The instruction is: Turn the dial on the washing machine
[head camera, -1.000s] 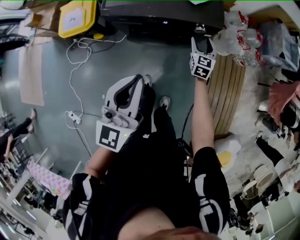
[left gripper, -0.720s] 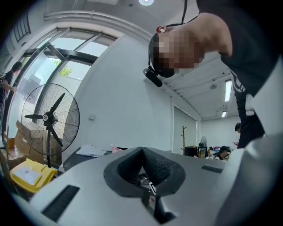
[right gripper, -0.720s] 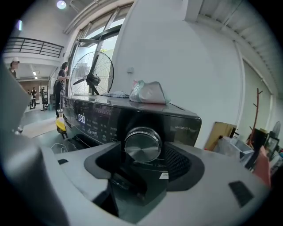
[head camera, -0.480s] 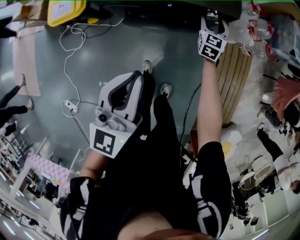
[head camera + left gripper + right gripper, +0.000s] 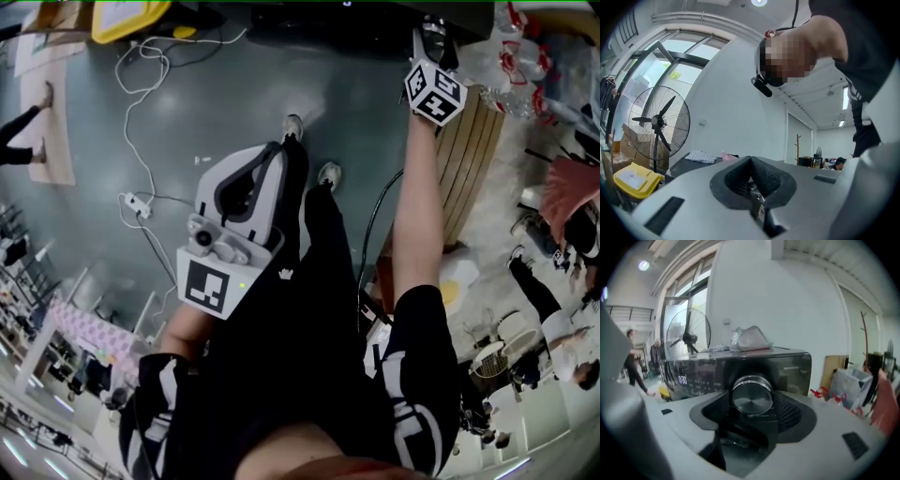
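Observation:
The black washing machine (image 5: 693, 373) fills the middle of the right gripper view, its round silver dial (image 5: 751, 397) facing me with a lit display to its left. My right gripper (image 5: 753, 409) reaches around the dial, which sits between its jaws. The jaws are opening and a gap shows on the dial's left side. In the head view the right gripper (image 5: 428, 47) is stretched out to the machine's dark top (image 5: 309, 19). My left gripper (image 5: 272, 155) hangs by the person's leg, held off the machine, jaws shut and empty (image 5: 751, 161).
A yellow bin (image 5: 127, 14) and a white cable with a power strip (image 5: 131, 202) lie on the grey floor to the left. A slatted wooden panel (image 5: 464, 159) and bagged plastic bottles (image 5: 506, 56) stand right of the machine. A standing fan (image 5: 658, 124) is nearby.
The right gripper has pushed further forward to the machine, and its marker cube has twisted. The left gripper has stayed by the leg.

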Motion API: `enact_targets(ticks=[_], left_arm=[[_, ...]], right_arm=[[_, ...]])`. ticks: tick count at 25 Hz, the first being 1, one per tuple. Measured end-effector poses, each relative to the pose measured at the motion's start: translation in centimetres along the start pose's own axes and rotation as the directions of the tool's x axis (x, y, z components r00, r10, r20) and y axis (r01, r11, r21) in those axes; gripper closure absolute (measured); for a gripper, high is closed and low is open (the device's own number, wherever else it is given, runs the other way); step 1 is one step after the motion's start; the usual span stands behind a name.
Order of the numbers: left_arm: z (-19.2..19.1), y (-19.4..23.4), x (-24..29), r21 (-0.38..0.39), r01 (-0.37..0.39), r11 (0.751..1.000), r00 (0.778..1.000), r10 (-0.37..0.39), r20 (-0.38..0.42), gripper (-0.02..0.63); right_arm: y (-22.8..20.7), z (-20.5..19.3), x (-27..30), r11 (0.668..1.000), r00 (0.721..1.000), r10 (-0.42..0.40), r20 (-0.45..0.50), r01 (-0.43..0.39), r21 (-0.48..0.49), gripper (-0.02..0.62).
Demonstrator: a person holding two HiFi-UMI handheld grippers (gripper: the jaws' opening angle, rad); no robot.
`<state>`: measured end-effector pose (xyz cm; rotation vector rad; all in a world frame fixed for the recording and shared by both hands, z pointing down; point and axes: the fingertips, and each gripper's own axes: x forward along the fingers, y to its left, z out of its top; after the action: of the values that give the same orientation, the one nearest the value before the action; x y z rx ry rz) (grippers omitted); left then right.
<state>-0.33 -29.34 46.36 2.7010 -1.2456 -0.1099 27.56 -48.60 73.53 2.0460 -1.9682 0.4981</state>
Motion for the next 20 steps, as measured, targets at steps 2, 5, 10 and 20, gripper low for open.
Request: enact_targets(ticks=[2, 5, 10, 20], left_arm=[[-0.2, 0.2, 0.0, -0.001, -0.003, 1.000, 1.000, 0.003, -0.001, 0.584], [-0.3, 0.3, -0.1, -0.003, -0.006, 1.000, 1.000, 0.006, 0.001, 0.584], [-0.4, 0.4, -0.1, -0.012, -0.001, 1.000, 1.000, 0.001, 0.002, 0.584], [-0.6, 0.1, 0.0, -0.018, 0.005, 1.000, 1.000, -0.005, -0.002, 0.584]], right_arm=[[0.3, -0.7, 0.3, 0.994, 0.999, -0.043, -0.031, 0.040, -0.105, 0.285], [0.1, -0.9, 0.5, 1.000, 1.000, -0.016, -0.025, 0.016, 0.005, 0.306], [-0.5, -1.0, 0.5, 0.918, 0.996, 0.088, 0.034, -0.094, 0.384, 0.307], [-0.8, 0.0, 0.4, 0.919, 0.998, 0.068, 0.018, -0.070, 0.387, 0.305]])
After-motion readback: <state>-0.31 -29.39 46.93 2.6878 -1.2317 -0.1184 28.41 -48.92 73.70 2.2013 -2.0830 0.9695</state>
